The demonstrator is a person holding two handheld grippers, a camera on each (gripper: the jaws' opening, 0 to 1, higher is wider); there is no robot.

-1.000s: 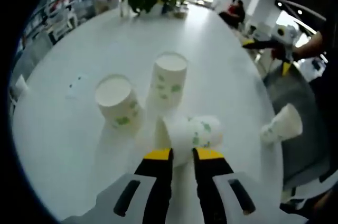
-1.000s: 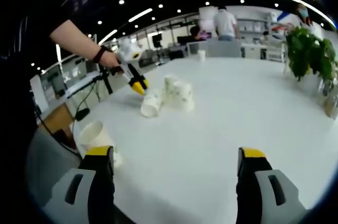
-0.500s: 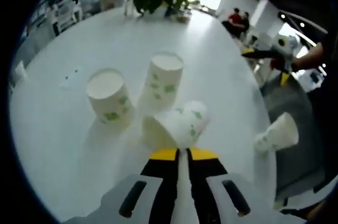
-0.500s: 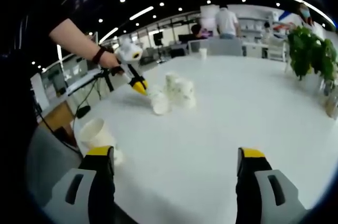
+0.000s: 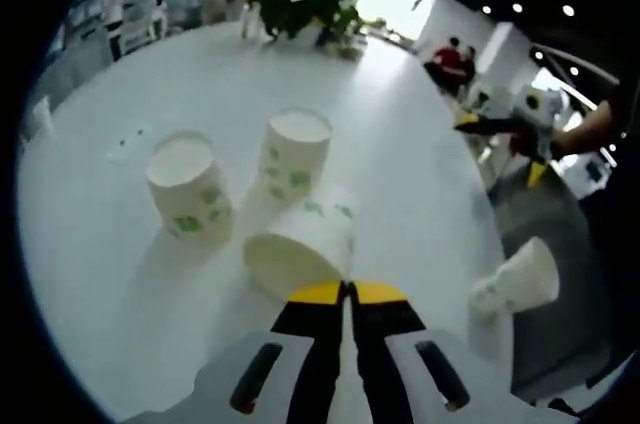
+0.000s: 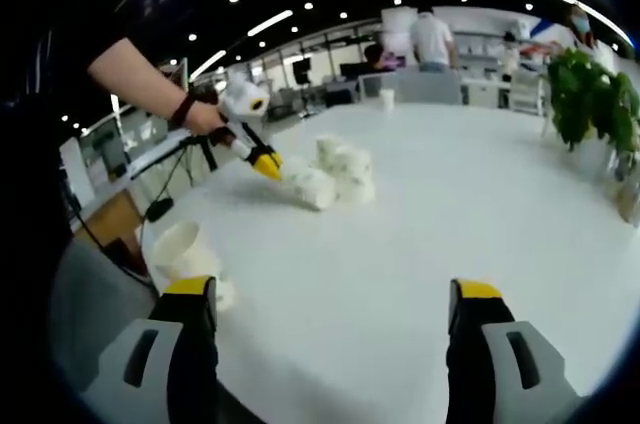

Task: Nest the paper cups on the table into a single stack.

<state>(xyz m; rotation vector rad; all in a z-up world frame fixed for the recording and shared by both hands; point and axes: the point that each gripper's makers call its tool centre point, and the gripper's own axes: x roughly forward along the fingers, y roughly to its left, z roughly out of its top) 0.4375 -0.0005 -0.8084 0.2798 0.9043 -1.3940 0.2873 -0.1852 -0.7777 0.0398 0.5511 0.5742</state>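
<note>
1. My left gripper (image 5: 343, 291) is pinched on the rim of a tipped paper cup (image 5: 298, 244), mouth toward me, just clear of the white table (image 5: 90, 274).
2. My right gripper (image 6: 330, 306) hangs wide, holding nothing, near the table's edge.
3. Next, I judge: turn the held cup upright, line it over the nearer upright cup (image 5: 184, 184), lower straight, don't crush the rim.
4. The cups are white with green leaf print; a second upright cup (image 5: 293, 151) stands just beside, a fallen cup (image 5: 515, 279) lies well apart to my right.
</note>
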